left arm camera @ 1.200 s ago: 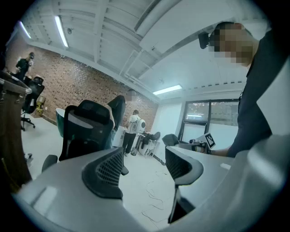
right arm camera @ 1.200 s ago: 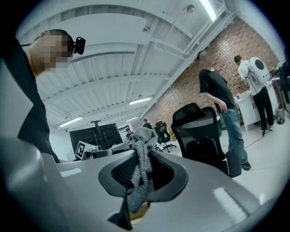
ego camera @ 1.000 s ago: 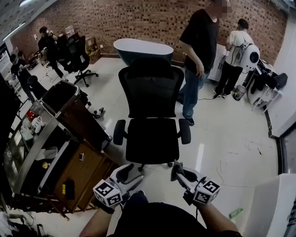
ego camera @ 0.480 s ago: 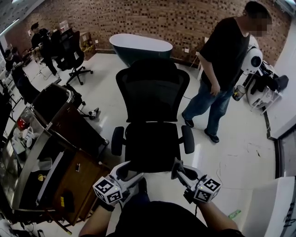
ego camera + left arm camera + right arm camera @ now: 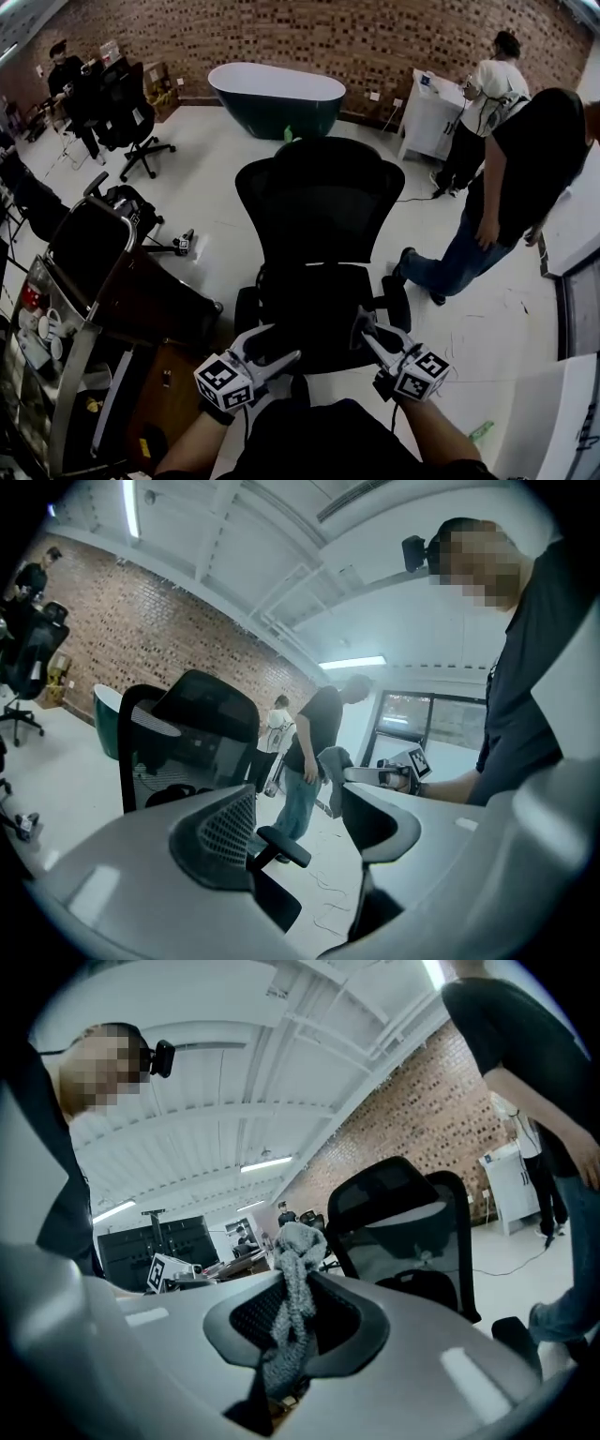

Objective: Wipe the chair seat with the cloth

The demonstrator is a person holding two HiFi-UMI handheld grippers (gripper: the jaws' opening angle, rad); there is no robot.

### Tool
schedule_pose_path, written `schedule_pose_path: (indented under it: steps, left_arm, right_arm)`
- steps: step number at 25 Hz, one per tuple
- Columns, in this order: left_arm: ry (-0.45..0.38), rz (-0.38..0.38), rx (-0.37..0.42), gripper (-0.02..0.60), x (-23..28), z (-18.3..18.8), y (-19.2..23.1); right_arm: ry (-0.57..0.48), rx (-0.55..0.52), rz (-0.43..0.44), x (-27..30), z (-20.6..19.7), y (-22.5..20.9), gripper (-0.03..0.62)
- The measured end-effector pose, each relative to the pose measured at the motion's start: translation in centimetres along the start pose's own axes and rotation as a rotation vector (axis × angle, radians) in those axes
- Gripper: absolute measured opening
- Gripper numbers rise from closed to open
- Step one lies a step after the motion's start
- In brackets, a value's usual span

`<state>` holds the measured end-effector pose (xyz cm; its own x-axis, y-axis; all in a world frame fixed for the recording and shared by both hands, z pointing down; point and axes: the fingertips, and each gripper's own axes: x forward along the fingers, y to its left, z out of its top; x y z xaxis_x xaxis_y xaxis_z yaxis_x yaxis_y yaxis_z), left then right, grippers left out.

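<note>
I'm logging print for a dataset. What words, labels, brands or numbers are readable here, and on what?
No readable text in any view.
On the left gripper, the cube: black-and-white square pattern only, no letters or numbers.
On the right gripper, its cube: the same.

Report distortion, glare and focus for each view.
Head view: fisheye bows the brick wall; the black chair shows little detail against the bright floor. Left gripper view: dark rounded corners, near jaws soft, ceiling lamp blown out. Right gripper view: same dark corners; the cloth shows its texture clearly.
</note>
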<state>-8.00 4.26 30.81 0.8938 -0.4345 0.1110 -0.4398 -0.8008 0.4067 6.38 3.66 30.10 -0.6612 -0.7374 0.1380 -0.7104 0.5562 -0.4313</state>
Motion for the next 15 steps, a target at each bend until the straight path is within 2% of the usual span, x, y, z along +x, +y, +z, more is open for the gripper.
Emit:
schedule_pose_path:
  steps: [4, 10, 15]
  left_arm:
    - [0.005, 0.003, -0.014, 0.313, 0.8, 1.1, 2.0]
    - [0.007, 0.032, -0.040, 0.314, 1.4, 0.6, 5.1]
    - [0.020, 0.076, -0.067, 0.314, 2.2, -0.2, 8.1]
  right_arm:
    - [0.004, 0.005, 0.005, 2.5, 0.8, -0.9, 0.057]
    - [0.044, 0.020, 0.031, 5.6, 0.3, -2.6, 0.057]
    - [0.141, 0.024, 0.074, 10.1, -2.1, -4.9, 0.057]
